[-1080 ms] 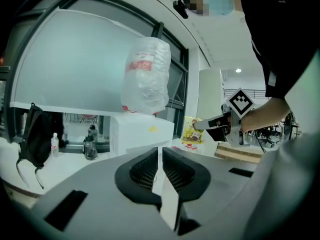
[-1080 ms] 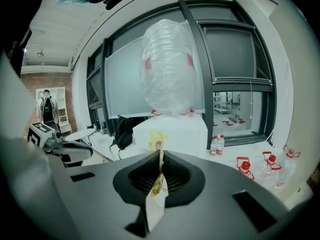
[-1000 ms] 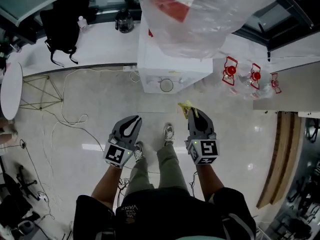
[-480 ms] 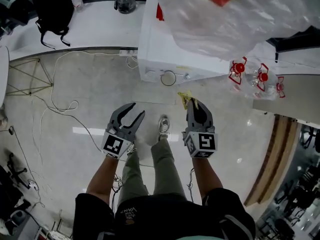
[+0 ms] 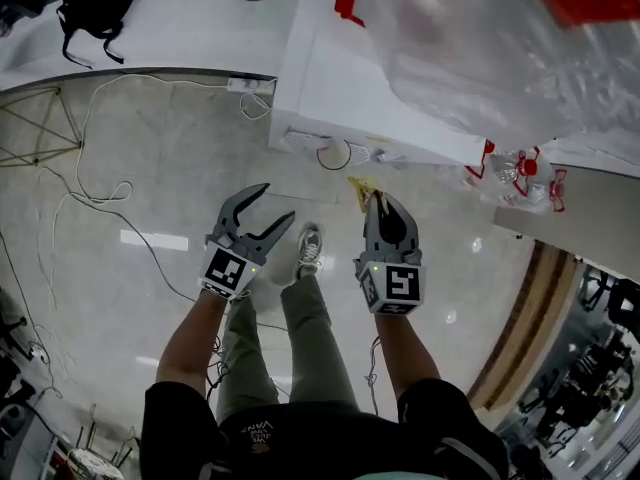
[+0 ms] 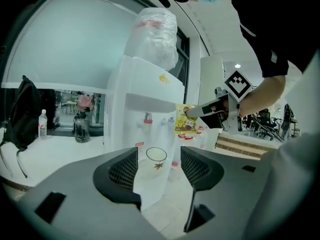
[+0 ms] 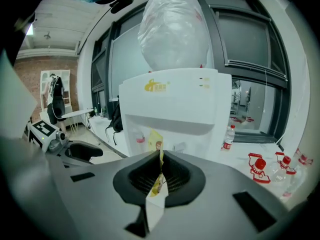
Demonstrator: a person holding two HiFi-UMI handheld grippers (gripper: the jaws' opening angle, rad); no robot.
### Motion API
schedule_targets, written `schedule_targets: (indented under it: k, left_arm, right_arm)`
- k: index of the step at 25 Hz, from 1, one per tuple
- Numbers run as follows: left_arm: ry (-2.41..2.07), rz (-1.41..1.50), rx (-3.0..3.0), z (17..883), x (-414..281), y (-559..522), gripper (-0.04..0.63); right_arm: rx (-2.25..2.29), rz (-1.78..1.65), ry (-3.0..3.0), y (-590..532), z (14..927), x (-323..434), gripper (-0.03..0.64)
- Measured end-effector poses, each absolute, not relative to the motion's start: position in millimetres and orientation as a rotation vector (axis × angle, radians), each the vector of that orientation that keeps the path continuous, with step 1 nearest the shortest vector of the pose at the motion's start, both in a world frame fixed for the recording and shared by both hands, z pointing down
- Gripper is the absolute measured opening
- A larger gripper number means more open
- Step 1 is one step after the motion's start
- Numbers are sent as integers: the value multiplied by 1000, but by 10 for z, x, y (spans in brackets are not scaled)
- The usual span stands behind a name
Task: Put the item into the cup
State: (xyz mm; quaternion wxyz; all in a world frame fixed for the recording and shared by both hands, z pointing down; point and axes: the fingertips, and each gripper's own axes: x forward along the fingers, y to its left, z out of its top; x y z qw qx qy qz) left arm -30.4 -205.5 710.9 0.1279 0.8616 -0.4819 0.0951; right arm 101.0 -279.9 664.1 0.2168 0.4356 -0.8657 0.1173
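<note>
The person stands facing a white water dispenser [image 5: 340, 78], both bare forearms held forward and low over the tiled floor [image 5: 140, 188], roughly side by side with the legs and shoes between them. Each gripper points toward the dispenser and tilts slightly down, its marker cube facing up toward the head

The left gripper [image 5: 272, 208] is angled a little inward. Its jaws have just been opening and now stand wide apart with nothing held between them; in the left gripper view the gap frames a clear cup [image 6: 156, 159] that sits further off on the dispenser's ledge under the taps

The right gripper [image 5: 378, 200] has its jaws clamped together on a thin yellow packet [image 5: 360, 190], gripped edge-on so that its top sticks out past the jaw tips. The packet is in the air, short of the dispenser and to the right of the cup, apart from it

A large bottle wrapped in clear plastic [image 5: 500, 48] sits on top of the dispenser
</note>
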Motion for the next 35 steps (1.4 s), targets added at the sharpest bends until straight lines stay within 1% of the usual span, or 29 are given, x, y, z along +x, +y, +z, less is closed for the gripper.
schedule_targets:
  k: [4, 11, 25, 35]
  left_arm:
    - [-1387, 321, 2499, 7465, -242, -2138, 295]
    - [-1363, 363, 2528, 7886, -133, -2297, 322]
    - [-1311, 455, 2561, 8549, 110, -2645, 341]
    - [-1326, 431, 2555, 8698, 256, -2965, 341]
  right_arm:
    - [1187, 255, -2414, -2930, 6823, 901, 44]
    - [1136, 145, -2416, -3094, 7165, 728, 44]
    - [1017, 29, -2448, -3357, 7616, 431, 46]
    - [951, -14, -2455, -3445, 7907, 323, 46]
